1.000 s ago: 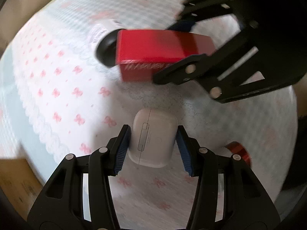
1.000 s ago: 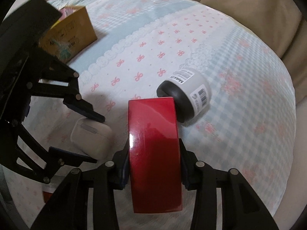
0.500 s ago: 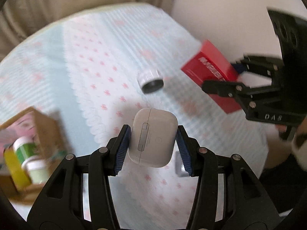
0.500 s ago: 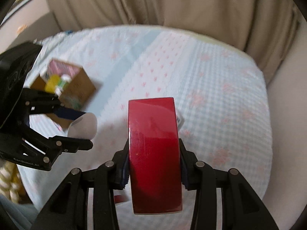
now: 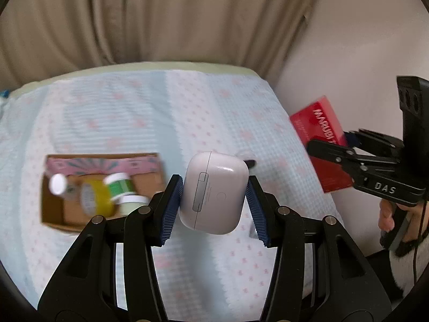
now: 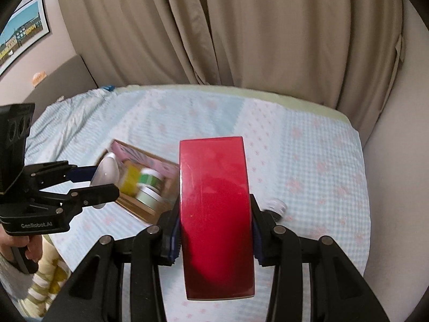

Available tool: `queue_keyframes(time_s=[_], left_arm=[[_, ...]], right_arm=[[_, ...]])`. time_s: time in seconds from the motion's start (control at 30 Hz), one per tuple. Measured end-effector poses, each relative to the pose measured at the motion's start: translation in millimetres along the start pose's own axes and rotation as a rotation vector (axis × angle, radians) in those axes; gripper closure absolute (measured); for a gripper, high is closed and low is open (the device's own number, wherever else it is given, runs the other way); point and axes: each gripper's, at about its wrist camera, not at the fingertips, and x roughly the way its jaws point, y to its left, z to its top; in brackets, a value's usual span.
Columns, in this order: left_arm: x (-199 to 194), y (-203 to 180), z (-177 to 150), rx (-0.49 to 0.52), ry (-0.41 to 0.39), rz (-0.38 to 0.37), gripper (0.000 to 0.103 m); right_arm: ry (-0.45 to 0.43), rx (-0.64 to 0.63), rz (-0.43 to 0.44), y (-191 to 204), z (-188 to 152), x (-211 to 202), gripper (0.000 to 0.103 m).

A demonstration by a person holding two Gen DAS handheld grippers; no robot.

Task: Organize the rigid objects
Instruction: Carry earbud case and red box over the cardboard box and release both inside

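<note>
Both grippers had risen off the bedspread (image 5: 214, 102); left gripper (image 5: 214, 201) clamped the earbud case (image 5: 214, 196), right gripper (image 6: 215, 230) clamped the red box (image 6: 215, 214). Best practice was keeping both level toward the cardboard box (image 5: 53, 214) at nine o'clock.

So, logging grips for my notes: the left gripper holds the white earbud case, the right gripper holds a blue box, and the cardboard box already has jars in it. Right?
Not quite: the right gripper holds a red box, not a blue one, as the right wrist view shows. The left gripper does hold the white earbud case, and the cardboard box has jars in it.

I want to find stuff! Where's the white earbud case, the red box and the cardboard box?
white earbud case (image 5: 213, 193): left wrist view, its front face.
red box (image 6: 215, 204): right wrist view, its glossy top.
cardboard box (image 5: 52, 216): left wrist view, its left wall.
</note>
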Motion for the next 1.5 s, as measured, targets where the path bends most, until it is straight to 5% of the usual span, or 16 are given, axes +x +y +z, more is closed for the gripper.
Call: queue_keyframes(time_s=[0.37, 0.77, 1.2, 1.5], left_arm=[[-66, 150, -3, -0.065, -0.003, 0.038, 0.058], [-18, 300, -21, -0.088, 0.146, 0.038, 0.058], [74, 361, -38, -0.194, 0.295, 0.061, 0.058], [112, 360, -41, -0.129, 0.347, 0.075, 0.057]], right_arm=[[0.032, 0.184, -0.016, 110, 34, 40, 0.064], [0.169, 0.402, -0.062, 195, 29, 152, 0.064], [0.317, 0.418, -0.039, 227, 35, 270, 0.064], [0.372, 0.455, 0.028, 224, 34, 319, 0.063]])
